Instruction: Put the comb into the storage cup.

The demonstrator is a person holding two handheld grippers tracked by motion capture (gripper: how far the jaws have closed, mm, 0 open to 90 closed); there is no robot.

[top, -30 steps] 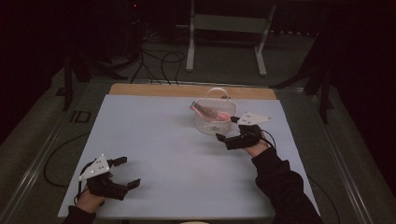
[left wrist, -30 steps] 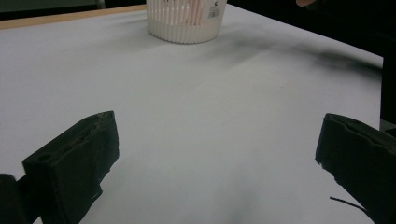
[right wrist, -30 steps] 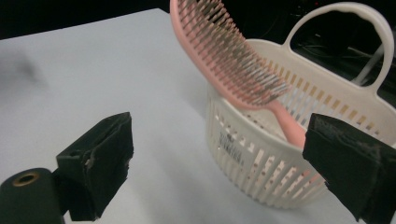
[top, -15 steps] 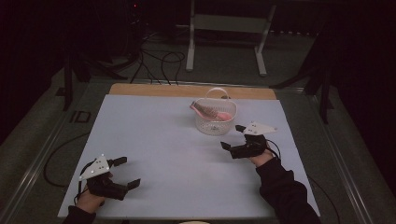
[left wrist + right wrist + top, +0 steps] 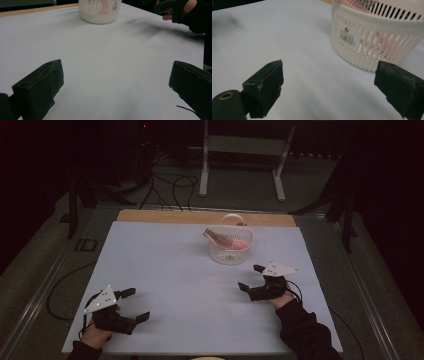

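A white slatted basket (image 5: 231, 251) with a handle stands at the far middle of the white table (image 5: 190, 270). A pink ribbed item (image 5: 223, 238) lies in it, one end poking over the rim. My right gripper (image 5: 250, 277) hovers open and empty just in front and to the right of the basket. In the right gripper view the basket (image 5: 372, 37) sits close behind the open right gripper (image 5: 329, 75). My left gripper (image 5: 137, 304) rests open and empty near the front left edge. In the left gripper view the basket (image 5: 100, 11) is far beyond the left gripper (image 5: 117, 68).
A wooden strip (image 5: 165, 216) borders the table's far edge. Beyond it, on the dark floor, are the legs of a metal stand (image 5: 240, 165) and loose cables (image 5: 170, 185). A cable (image 5: 60, 285) trails off the table's left side.
My right gripper has drawn back from the basket's rim toward the person and slightly right, still open. The left gripper has not moved.
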